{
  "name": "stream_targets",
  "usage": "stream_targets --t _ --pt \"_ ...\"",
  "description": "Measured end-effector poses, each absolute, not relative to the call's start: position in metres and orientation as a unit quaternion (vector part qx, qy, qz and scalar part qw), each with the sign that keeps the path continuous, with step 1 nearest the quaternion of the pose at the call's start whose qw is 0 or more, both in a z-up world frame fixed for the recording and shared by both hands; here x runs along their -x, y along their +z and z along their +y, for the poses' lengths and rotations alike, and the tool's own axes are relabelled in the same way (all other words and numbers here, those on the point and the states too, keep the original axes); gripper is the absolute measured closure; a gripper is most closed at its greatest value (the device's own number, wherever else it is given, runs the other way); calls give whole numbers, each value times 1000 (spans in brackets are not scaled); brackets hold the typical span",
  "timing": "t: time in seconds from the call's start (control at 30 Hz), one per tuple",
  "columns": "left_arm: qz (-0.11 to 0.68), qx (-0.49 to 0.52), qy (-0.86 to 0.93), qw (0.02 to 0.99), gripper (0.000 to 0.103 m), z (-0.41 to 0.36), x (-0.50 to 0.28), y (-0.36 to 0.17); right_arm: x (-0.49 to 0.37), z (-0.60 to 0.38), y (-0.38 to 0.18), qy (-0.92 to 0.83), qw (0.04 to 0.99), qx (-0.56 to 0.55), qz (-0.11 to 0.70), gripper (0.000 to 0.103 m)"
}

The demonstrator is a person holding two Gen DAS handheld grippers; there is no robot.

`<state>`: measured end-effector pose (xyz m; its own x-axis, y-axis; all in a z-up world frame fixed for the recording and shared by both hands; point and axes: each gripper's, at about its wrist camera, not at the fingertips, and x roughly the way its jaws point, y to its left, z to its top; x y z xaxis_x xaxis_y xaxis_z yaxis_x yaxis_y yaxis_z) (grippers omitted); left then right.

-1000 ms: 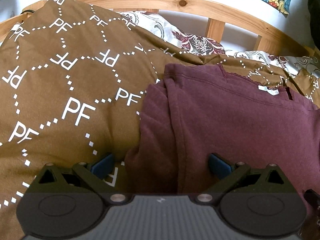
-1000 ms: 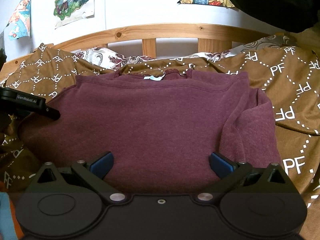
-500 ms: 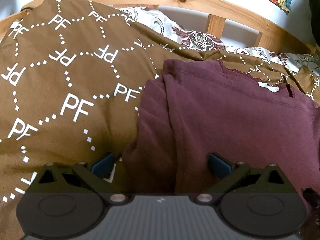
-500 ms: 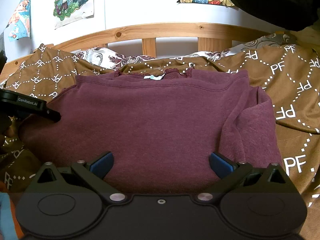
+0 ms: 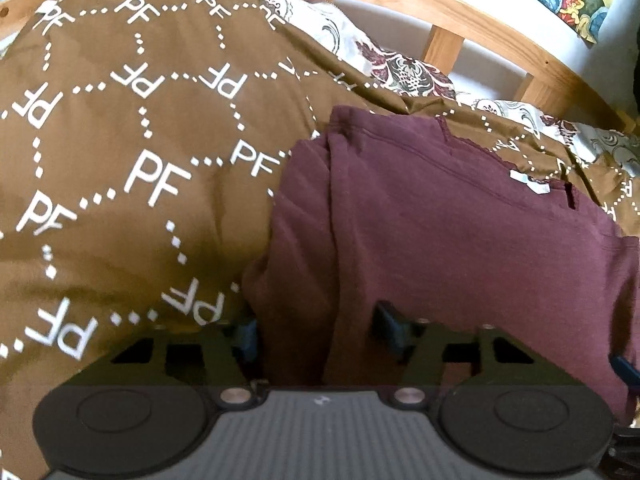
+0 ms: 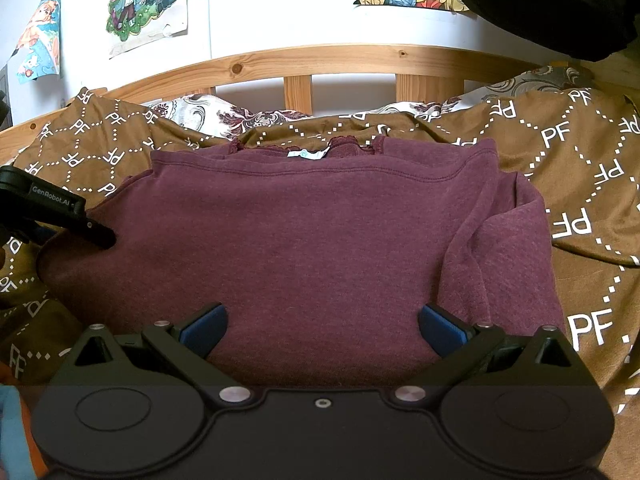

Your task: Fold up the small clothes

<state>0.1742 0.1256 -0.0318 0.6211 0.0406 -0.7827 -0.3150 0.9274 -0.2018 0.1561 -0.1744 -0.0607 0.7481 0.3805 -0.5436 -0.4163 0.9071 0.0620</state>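
A maroon sweater (image 6: pixel 320 232) lies flat on the brown "PF" blanket (image 6: pixel 580 184), its collar and white label toward the headboard. My left gripper (image 5: pixel 318 332) straddles the sweater's left edge (image 5: pixel 304 240); its jaws are closing with a fold of maroon cloth between the blue pads, which stand apart and do not clearly press on it. In the right wrist view one of its black fingers (image 6: pixel 94 232) rests at that same edge. My right gripper (image 6: pixel 322 328) hovers open over the sweater's near hem, with nothing pinched.
A wooden headboard (image 6: pixel 360 60) runs along the back, with a floral pillow (image 6: pixel 248 114) under it and posters (image 6: pixel 148 0) on the wall. A dark garment (image 6: pixel 560 0) hangs at the top right. The blanket bulges up on the left (image 5: pixel 120 140).
The left gripper's jaws have come much closer together around the sweater's left edge, and the gripper has rolled slightly. The right gripper and the sweater stay as they were.
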Motion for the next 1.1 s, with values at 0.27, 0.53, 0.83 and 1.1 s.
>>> stream_targets --t 0.27,0.53,0.83,1.1 --pt "423 133 110 890 82 104 -176 -13 -156 -175 -60 213 934 31 284 1" --pt "379 89 93 916 86 68 -175 27 -152 -176 -53 212 935 31 283 1" --pt "330 -6 -21 944 86 -18 -188 73 -142 -203 -16 163 970 23 181 1" --pt "356 -84 -107 925 85 -103 -194 37 -169 -262 -8 59 981 -3 187 1"
